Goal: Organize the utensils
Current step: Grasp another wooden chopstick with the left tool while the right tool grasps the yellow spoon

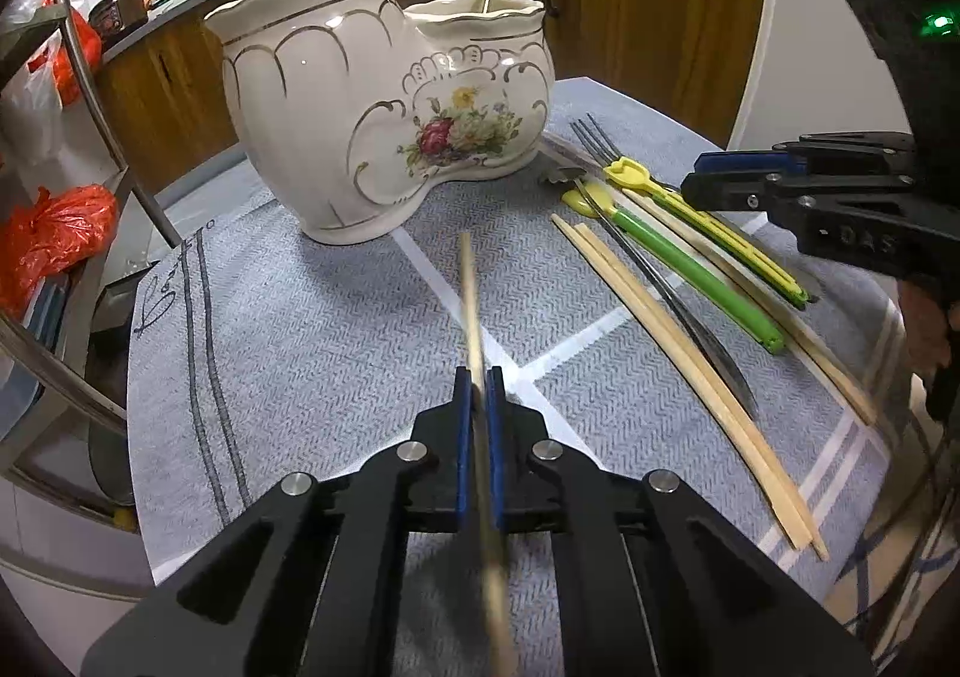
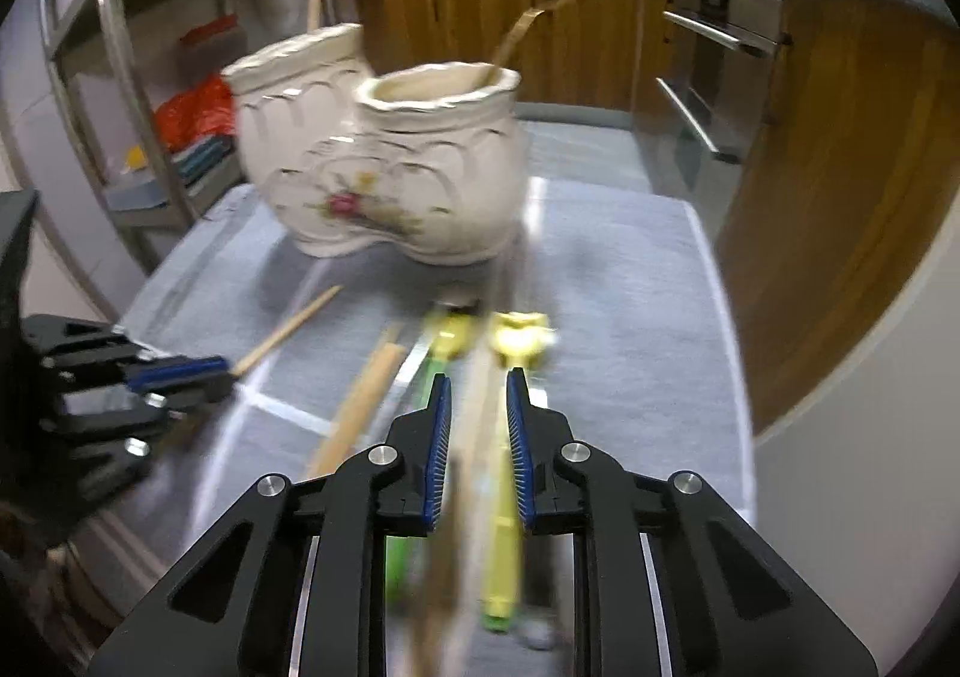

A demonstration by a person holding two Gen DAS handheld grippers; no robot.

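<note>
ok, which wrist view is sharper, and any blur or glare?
Left wrist view: sharp on the white floral ceramic holder; only the wooden chopstick in the left gripper smears. Right wrist view: motion-blurred throughout, yellow plastic utensil soft; no strong glare.

Holder (image 1: 384,101) stands behind — utensils (image 1: 678,281) lie to its right.

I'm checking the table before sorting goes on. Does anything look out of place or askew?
Mostly tidy: the loose utensils lie side by side right of the ceramic holder. One wooden chopstick sits apart, clamped in the left gripper. No spills or damage show.
</note>
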